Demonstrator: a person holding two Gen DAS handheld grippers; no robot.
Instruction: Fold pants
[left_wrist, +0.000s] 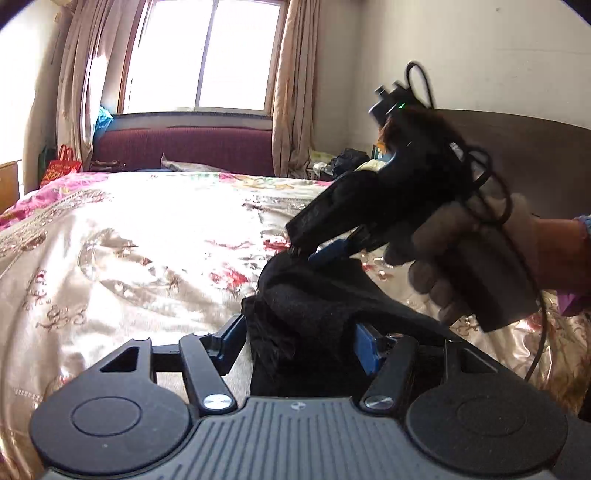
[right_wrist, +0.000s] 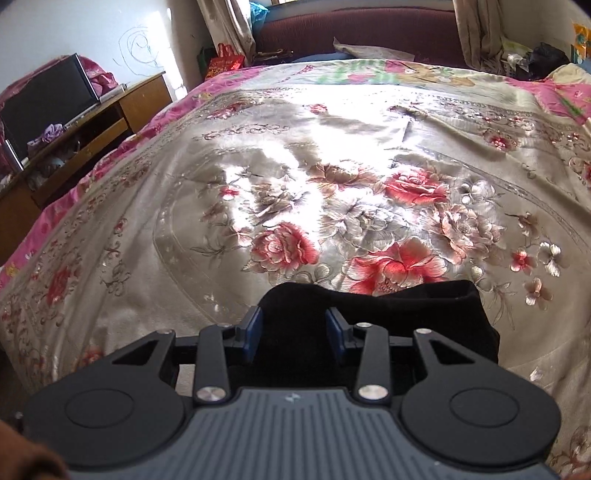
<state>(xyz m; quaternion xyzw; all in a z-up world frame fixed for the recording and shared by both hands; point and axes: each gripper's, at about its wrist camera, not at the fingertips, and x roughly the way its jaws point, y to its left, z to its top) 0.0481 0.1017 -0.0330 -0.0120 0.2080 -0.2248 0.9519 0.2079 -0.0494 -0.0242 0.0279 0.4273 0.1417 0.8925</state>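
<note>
The black pants (left_wrist: 310, 306) are bunched up above the floral bedspread (left_wrist: 129, 240). In the left wrist view they fill the gap between my left gripper's (left_wrist: 295, 332) blue-padded fingers, which stand wide apart around the cloth. My right gripper (left_wrist: 314, 254) comes in from the right, held by a gloved hand, its tips pinching the top of the bunch. In the right wrist view the right gripper (right_wrist: 293, 325) has its jaws part open with black cloth (right_wrist: 406, 310) between and beyond them, hanging over the bedspread (right_wrist: 295, 166).
A window with curtains (left_wrist: 207, 55) and a maroon headboard-like bench (left_wrist: 184, 147) lie beyond the bed. A wooden desk with a dark monitor (right_wrist: 48, 99) stands left of the bed. Clutter sits at the far right corner (right_wrist: 543, 55).
</note>
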